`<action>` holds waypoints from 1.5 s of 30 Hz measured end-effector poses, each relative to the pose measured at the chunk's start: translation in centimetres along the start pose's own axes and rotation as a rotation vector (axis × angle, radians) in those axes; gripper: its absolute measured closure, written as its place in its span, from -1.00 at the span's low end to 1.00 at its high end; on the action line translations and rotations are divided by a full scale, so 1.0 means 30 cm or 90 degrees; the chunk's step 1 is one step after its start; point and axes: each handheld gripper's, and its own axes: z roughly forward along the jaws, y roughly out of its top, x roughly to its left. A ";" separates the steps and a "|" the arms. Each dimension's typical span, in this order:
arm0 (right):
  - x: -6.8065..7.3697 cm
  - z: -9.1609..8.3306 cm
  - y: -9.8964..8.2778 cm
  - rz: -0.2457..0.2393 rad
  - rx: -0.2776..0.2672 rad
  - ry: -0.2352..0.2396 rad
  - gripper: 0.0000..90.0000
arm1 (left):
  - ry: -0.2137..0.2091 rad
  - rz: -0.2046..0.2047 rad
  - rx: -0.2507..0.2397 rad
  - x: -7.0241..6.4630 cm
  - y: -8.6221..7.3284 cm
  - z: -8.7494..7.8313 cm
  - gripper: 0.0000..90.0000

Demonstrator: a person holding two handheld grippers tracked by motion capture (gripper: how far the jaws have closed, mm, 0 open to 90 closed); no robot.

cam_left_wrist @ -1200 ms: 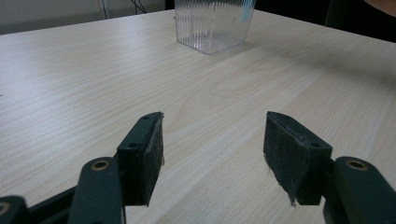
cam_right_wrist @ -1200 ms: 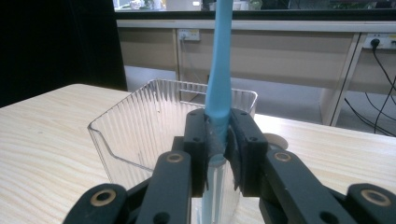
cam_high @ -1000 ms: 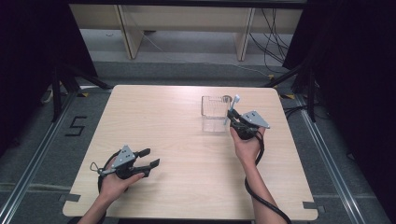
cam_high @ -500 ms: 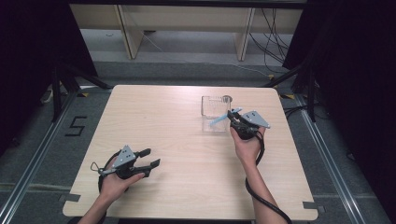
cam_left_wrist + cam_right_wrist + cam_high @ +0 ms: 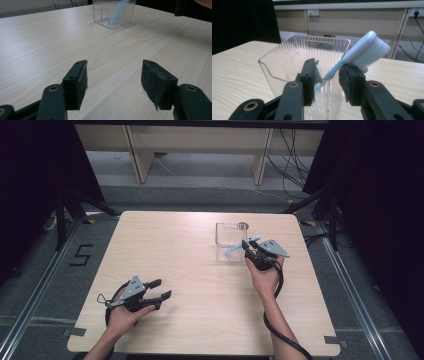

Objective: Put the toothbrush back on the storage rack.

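Big light wooden table [image 5: 200, 285] takes up most of the high view, sitting on a grey floor with a shelf unit [image 5: 200, 145] behind it and black curtains on both sides. On the far right part of the tabletop there's a clear ribbed plastic container [image 5: 229, 237], upright, with an open top – in the left gripper view it's way off at the far end [image 5: 113, 13], with a streak of blue showing through its wall.

The person's arms come in from the bottom edge. The right gripper [image 5: 251, 249] is right up against the container's near side, pointing at it. Its jaws have just been opening, and in the right gripper view [image 5: 327, 77] there's a clear gap between the pads. The light blue toothbrush [image 5: 359, 52] stands tilted between them – handle end down inside the container, white bristle head sticking up and leaning over the rim toward the right jaw. The head looks like it's resting on top of that jaw's tip, but the pads aren't squeezing the handle, so it's loose. From above, the toothbrush [image 5: 239, 246] pokes out slantwise over the container's near edge.

The left gripper [image 5: 161, 290] is well apart from all that, down at the near left of the table, jaws spread wide with nothing but bare wood between them [image 5: 113, 80]
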 end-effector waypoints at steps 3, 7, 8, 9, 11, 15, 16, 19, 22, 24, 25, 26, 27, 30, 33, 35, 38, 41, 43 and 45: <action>0.001 -0.005 -0.007 0.016 0.011 -0.002 0.40 | 0.001 0.000 0.002 0.000 0.000 -0.001 -0.17; -0.010 -0.011 -0.018 0.015 0.014 0.006 0.36 | 0.001 0.001 0.001 0.000 0.000 -0.001 -0.17; -0.012 -0.016 -0.019 0.015 0.022 0.003 0.35 | 0.001 0.000 0.002 0.000 0.000 -0.001 -0.16; -0.017 -0.021 -0.019 0.001 0.023 0.001 0.34 | 0.001 0.000 0.001 0.000 0.000 0.000 -0.17; -0.016 -0.024 -0.022 0.011 0.027 0.007 0.33 | -0.004 0.001 -0.005 0.000 -0.001 0.003 -0.17; -0.019 -0.037 -0.024 0.012 0.038 0.010 0.30 | -0.003 0.001 -0.004 -0.001 -0.001 0.003 -0.17; -0.013 -0.043 -0.026 0.026 0.042 0.006 0.29 | 0.001 0.002 0.002 -0.002 0.000 0.000 -0.16; -0.016 -0.056 -0.030 0.014 0.047 0.010 0.27 | 0.001 0.001 0.001 -0.002 0.000 0.000 -0.17; -0.018 -0.069 -0.035 -0.001 0.053 0.019 0.25 | -0.003 0.002 -0.004 -0.001 -0.001 0.003 -0.16; -0.011 -0.079 -0.040 0.009 0.060 0.010 0.24 | -0.003 0.001 -0.005 -0.002 -0.001 0.003 -0.17; -0.011 -0.086 -0.041 0.005 0.071 0.010 0.24 | -0.003 0.001 -0.005 -0.001 -0.001 0.003 -0.16; -0.014 -0.088 -0.044 0.001 0.074 0.017 0.23 | -0.003 0.001 -0.005 -0.001 -0.001 0.003 -0.17; -0.016 -0.088 -0.047 -0.007 0.070 0.020 0.23 | 0.002 0.002 0.002 -0.002 0.000 0.000 -0.16; -0.015 -0.102 -0.054 -0.011 0.083 0.014 0.22 | 0.002 0.001 0.001 -0.002 0.000 0.000 -0.17; -0.012 -0.120 -0.059 -0.004 0.097 0.016 0.21 | 0.002 0.001 0.001 -0.002 0.000 -0.001 -0.17; -0.014 -0.127 -0.063 -0.007 0.094 0.023 0.20 | 0.003 0.003 0.001 -0.002 0.000 -0.001 -0.17; -0.013 -0.145 -0.069 -0.008 0.098 0.011 0.19 | 0.003 0.002 0.001 -0.002 0.000 -0.001 -0.17; -0.012 -0.160 -0.077 -0.003 0.103 0.012 0.18 | 0.003 0.002 0.001 -0.002 0.000 -0.002 -0.17; -0.014 -0.173 -0.081 -0.008 0.108 0.008 0.18 | 0.004 0.002 0.000 -0.002 -0.001 -0.003 -0.17; -0.020 -0.185 -0.085 -0.018 0.113 0.000 0.17 | 0.004 0.001 -0.001 -0.002 -0.001 -0.002 -0.16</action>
